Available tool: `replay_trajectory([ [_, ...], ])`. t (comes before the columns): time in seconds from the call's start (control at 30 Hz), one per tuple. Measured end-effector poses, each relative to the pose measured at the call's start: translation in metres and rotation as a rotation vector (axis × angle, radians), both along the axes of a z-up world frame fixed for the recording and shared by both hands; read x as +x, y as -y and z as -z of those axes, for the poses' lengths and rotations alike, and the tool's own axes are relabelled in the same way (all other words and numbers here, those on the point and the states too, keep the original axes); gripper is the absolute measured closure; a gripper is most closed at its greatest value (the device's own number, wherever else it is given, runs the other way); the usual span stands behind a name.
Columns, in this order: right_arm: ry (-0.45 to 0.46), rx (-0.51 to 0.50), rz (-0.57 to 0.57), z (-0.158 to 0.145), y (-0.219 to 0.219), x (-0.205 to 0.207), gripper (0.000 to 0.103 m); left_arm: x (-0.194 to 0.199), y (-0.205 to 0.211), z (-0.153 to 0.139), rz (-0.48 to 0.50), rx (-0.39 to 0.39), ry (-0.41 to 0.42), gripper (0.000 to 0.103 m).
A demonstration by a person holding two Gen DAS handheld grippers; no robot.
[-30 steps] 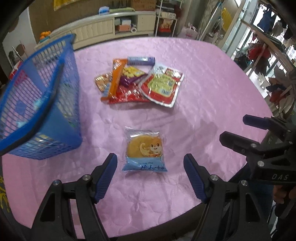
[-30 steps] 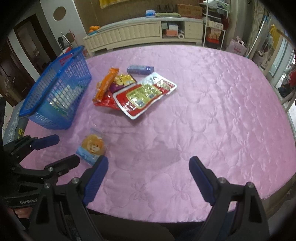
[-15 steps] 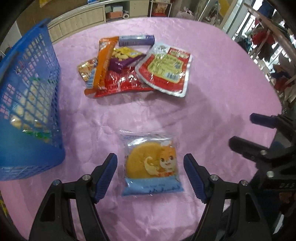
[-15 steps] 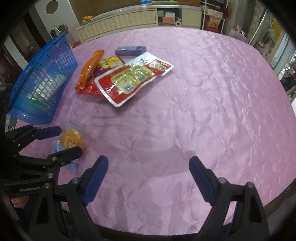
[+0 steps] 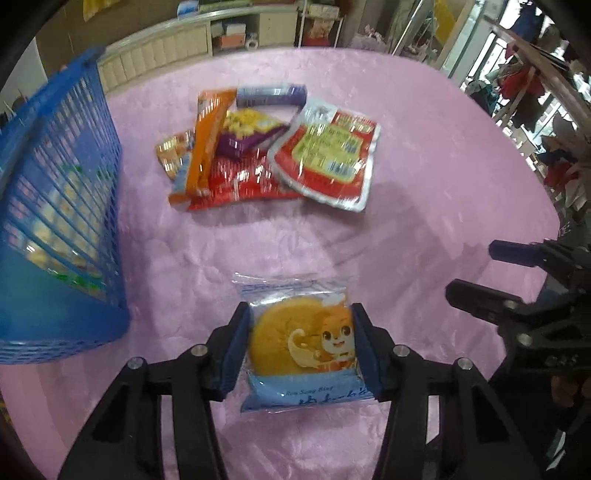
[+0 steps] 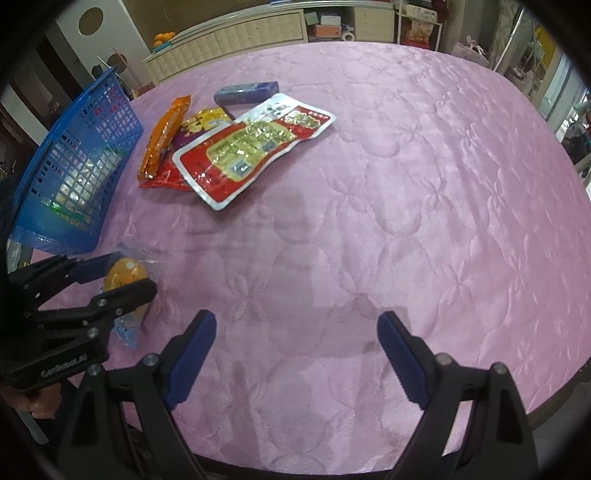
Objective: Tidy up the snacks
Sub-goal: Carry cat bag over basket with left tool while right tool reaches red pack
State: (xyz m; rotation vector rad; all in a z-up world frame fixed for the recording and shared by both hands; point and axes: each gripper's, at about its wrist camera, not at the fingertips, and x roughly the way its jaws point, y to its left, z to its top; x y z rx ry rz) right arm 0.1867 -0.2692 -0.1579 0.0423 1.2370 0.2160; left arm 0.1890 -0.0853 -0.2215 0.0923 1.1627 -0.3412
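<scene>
A clear-and-blue packet with a round orange cake and a cartoon cat [image 5: 295,343] lies on the pink tablecloth near its front edge. My left gripper [image 5: 301,345] points down over it, its jaws closing, and both blue pads touch the packet's sides. In the right wrist view the same packet [image 6: 123,271] sits between the left gripper's fingers [image 6: 127,275]. The blue mesh basket [image 5: 55,221] stands to the left with a few wrapped snacks inside. My right gripper [image 6: 295,325] hovers open over bare cloth, holding nothing.
A pile of snacks lies mid-table: a red-and-silver pouch [image 5: 328,155], an orange stick pack [image 5: 207,140], a purple-and-yellow bag [image 5: 247,133], a red bag [image 5: 240,181] and a purple bar [image 5: 271,94]. A low cabinet [image 6: 240,33] stands behind the table.
My left gripper came forward and down over the cake packet, and its jaws narrowed from well apart to touching the packet's sides. The right gripper sank a little and stayed open.
</scene>
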Motion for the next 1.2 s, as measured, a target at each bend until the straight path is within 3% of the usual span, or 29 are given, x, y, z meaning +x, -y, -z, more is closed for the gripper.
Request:
replay_trajectory([
  [0.23, 0.028, 0.038, 0.023, -0.027, -0.001, 0.010, 0.011, -0.007, 0.002, -0.056, -0.008, -0.001, 0.139, 0.053],
  [0.37, 0.057, 0.042, 0.032, -0.044, -0.006, 0.022, 0.011, -0.013, -0.008, -0.102, -0.025, 0.007, 0.262, 0.053],
  [0.5, 0.055, 0.066, 0.039, -0.050, -0.016, 0.040, 0.011, -0.011, -0.035, -0.143, -0.072, 0.015, 0.349, 0.053],
  [0.6, 0.033, 0.040, 0.076, -0.047, -0.027, 0.056, 0.011, -0.001, -0.055, -0.157, -0.119, 0.012, 0.406, 0.053],
  [0.73, -0.018, 0.109, 0.118, -0.034, -0.036, 0.075, 0.011, 0.015, -0.083, -0.163, -0.200, 0.030, 0.407, 0.053],
  [0.83, -0.077, 0.199, 0.172, -0.017, -0.037, 0.091, 0.011, 0.028, -0.108, -0.163, -0.278, 0.000, 0.393, 0.053],
  [1.07, -0.149, 0.290, 0.300, 0.007, -0.031, 0.119, 0.011, 0.053, -0.152, -0.148, -0.444, -0.050, 0.316, 0.053],
  [1.2, -0.161, 0.247, 0.301, 0.015, -0.039, 0.133, 0.011, 0.060, -0.158, -0.135, -0.477, -0.035, 0.273, 0.053],
])
